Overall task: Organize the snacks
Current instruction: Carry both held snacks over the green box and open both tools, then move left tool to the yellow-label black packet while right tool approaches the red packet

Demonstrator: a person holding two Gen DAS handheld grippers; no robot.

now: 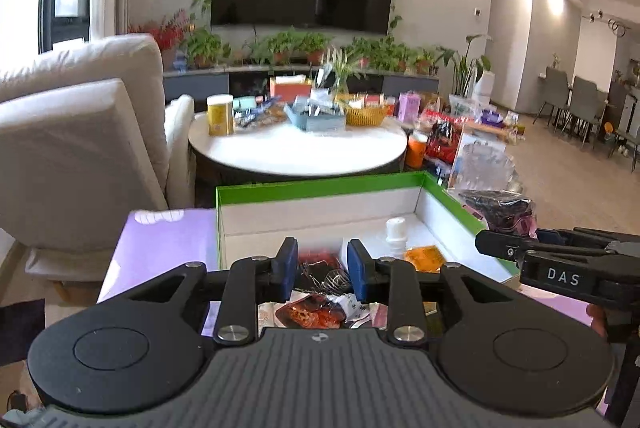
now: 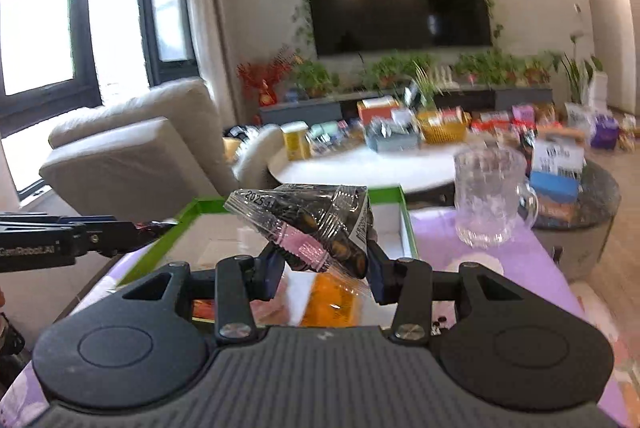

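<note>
A green-rimmed white box [image 1: 320, 187] sits on a purple-covered table; it also shows in the right wrist view [image 2: 406, 224]. Inside lie a red snack packet [image 1: 316, 264], an orange packet [image 1: 426, 256] and a small white bottle [image 1: 396, 232]. My left gripper [image 1: 322, 268] hovers over the box's near end, its fingers apart around a dark crinkled wrapper [image 1: 332, 278], contact unclear. My right gripper [image 2: 324, 268] is shut on a black and pink snack packet [image 2: 312, 224], held above the box. That packet also shows in the left wrist view [image 1: 500, 207], at the right gripper's tip.
A glass mug [image 2: 490, 195] stands on the purple cloth right of the box. A round white table [image 1: 296, 147] beyond carries a yellow can, baskets and more snacks. A beige armchair [image 1: 80, 131] stands at the left. A dark side table [image 2: 580, 211] holds boxes.
</note>
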